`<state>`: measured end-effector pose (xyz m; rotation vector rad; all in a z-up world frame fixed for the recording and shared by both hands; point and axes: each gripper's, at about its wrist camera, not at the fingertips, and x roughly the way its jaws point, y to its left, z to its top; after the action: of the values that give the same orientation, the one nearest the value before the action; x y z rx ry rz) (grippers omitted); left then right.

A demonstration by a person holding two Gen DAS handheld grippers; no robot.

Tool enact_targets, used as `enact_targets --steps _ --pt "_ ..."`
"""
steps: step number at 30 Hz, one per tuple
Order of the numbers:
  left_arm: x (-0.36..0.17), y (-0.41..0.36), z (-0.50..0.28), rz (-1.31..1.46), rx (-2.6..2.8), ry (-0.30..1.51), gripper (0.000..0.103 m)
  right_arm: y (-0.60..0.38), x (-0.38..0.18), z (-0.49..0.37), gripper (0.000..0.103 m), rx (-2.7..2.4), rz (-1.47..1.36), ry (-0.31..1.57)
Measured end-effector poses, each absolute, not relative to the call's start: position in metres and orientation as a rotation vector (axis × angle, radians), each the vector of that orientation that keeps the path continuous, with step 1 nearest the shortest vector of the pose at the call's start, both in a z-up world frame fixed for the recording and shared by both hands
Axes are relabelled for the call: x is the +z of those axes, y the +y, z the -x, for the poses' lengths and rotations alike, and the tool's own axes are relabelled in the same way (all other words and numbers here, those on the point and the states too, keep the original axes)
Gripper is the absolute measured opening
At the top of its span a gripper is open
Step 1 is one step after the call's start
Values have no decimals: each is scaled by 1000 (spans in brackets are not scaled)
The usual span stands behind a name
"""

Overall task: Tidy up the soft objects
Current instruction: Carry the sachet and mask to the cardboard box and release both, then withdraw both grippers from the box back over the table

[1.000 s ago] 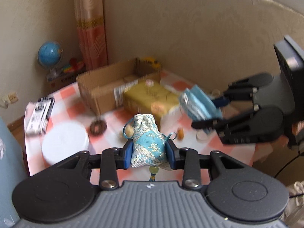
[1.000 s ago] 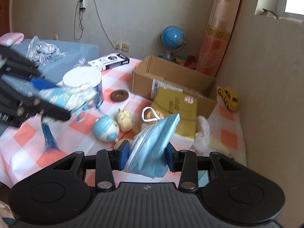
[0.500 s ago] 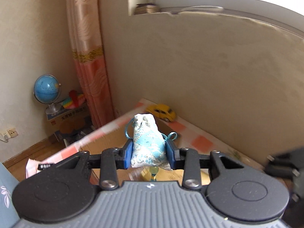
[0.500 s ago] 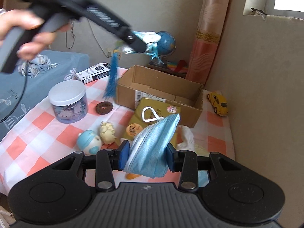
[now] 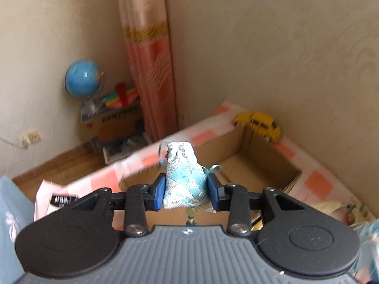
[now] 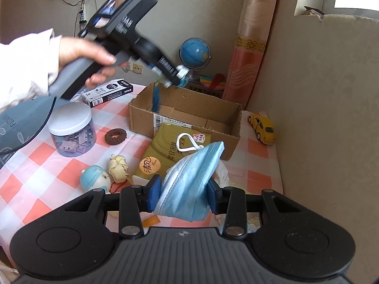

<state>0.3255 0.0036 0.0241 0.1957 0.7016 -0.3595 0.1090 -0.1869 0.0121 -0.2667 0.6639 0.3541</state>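
Observation:
My left gripper holds a pale blue brocade pouch between its pads. Its jaws are opening, though the pads still touch the pouch's sides. It hangs over the open cardboard box. In the right wrist view a hand carries that left gripper above the box. The pouch's blue tassel dangles inside the box. My right gripper is shut on a folded blue face mask, low over the table in front of the box.
On the checked cloth lie a yellow tissue pack, a brown hair tie, a cream plush, a blue-capped doll head and a lidded jar. A yellow toy car sits by the right wall.
My left gripper has carried the pouch from over the middle of the table to above the cardboard box. The right gripper has stayed almost still with the mask.

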Motion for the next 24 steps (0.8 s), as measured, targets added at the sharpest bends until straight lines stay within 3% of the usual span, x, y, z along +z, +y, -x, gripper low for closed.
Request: enact_targets --steps 3,9,24 --pt "17 12 -320 -198 -310 710 78 -188 13 -113 45 352 269 662" --pt "25 26 -291 -184 -283 688 95 -189 16 -128 45 358 245 661" --pt "20 31 -161 -65 -225 727 98 -172 36 -206 46 396 188 636"
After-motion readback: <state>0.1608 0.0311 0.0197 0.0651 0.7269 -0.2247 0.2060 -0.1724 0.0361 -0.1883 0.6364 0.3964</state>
